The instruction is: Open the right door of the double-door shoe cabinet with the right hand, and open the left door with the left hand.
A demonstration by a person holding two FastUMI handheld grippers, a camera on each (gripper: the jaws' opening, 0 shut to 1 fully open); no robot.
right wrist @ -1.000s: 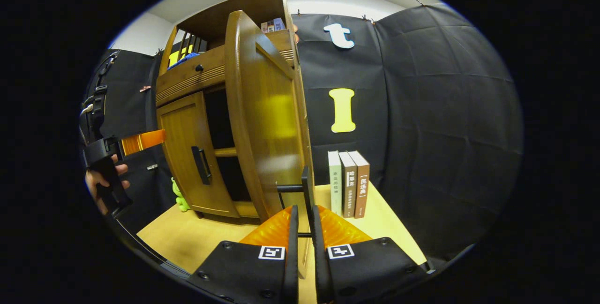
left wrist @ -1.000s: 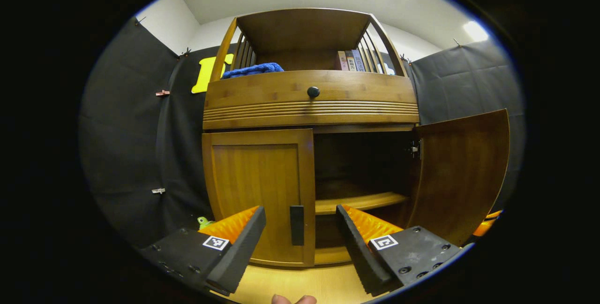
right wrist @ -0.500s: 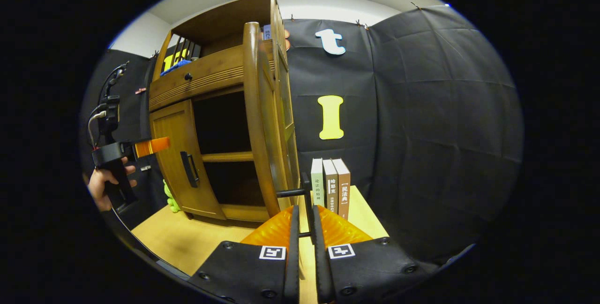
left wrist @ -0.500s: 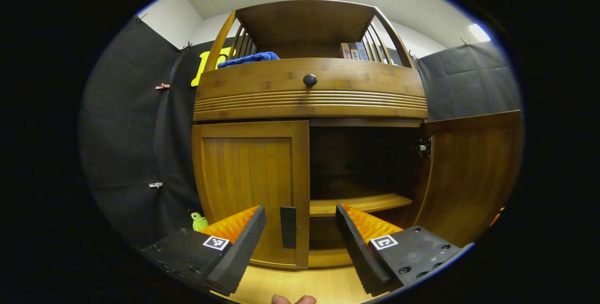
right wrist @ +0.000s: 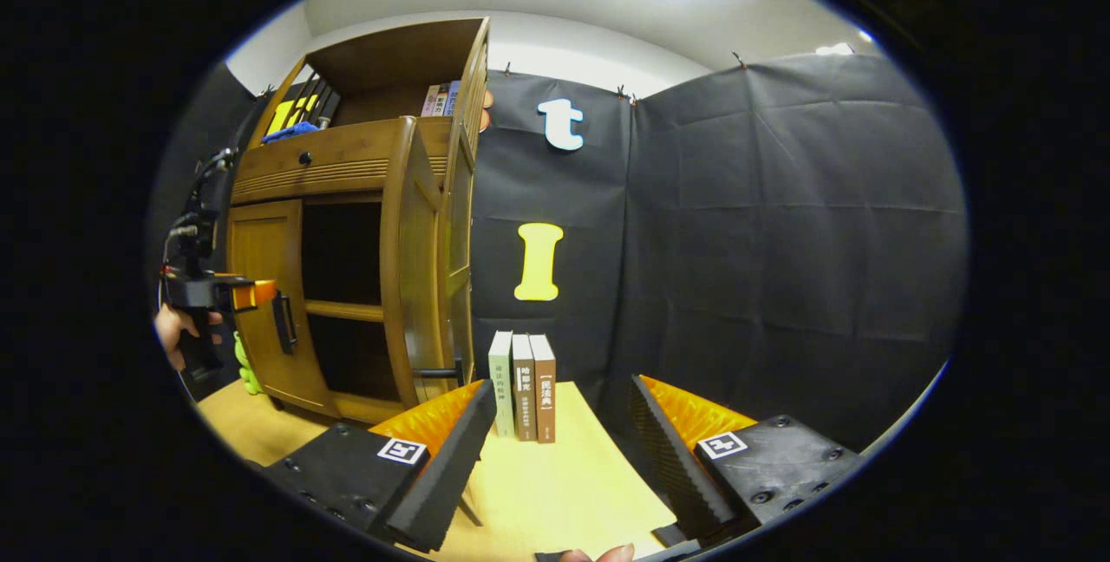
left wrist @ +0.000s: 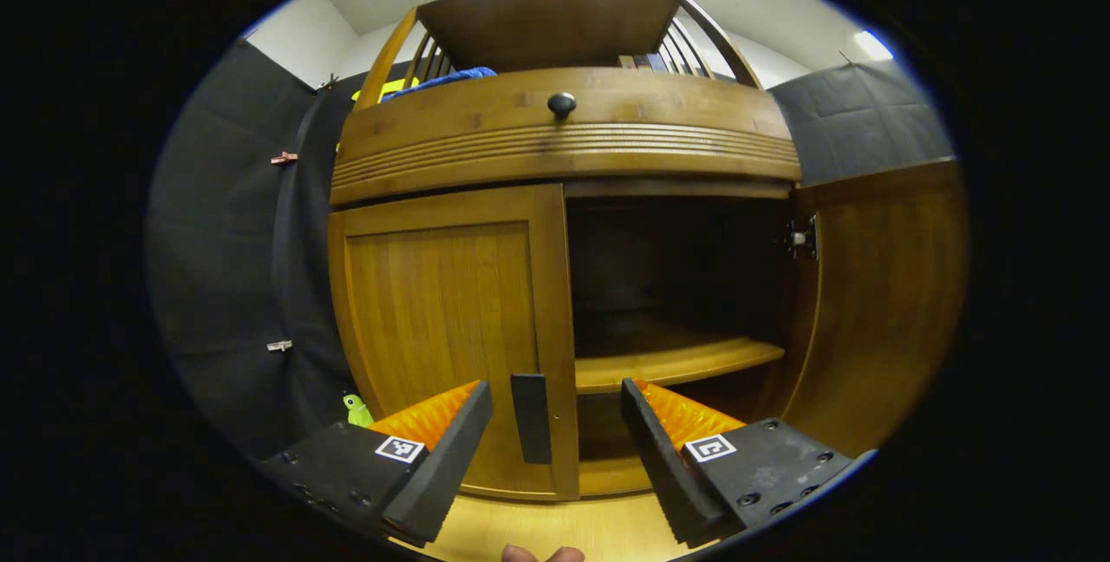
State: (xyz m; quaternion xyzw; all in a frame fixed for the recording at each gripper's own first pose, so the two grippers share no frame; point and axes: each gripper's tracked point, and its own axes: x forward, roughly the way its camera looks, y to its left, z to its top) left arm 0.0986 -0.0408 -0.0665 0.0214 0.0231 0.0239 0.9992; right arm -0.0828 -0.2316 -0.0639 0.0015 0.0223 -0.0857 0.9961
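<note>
The left hand-held gripper [left wrist: 555, 423] is hovering with fingers spread, the closed left door's handle [left wrist: 530, 417] lying just ahead between them. The right hand-held gripper [right wrist: 562, 432] is gaping, empty; the open right door [right wrist: 408, 267] is standing ahead-left, three books [right wrist: 522, 386] with unreadably small spine lettering directly ahead on the bench [right wrist: 555, 484].

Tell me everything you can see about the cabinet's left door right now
The left door is warm brown wood with a raised frame around a flat vertical-grain panel. It stands closed, flush under the ribbed drawer front. A dark vertical bar handle sits low on its inner edge, beside the open compartment. The left gripper is open, its fingers either side of the handle, not clamped on it.
</note>
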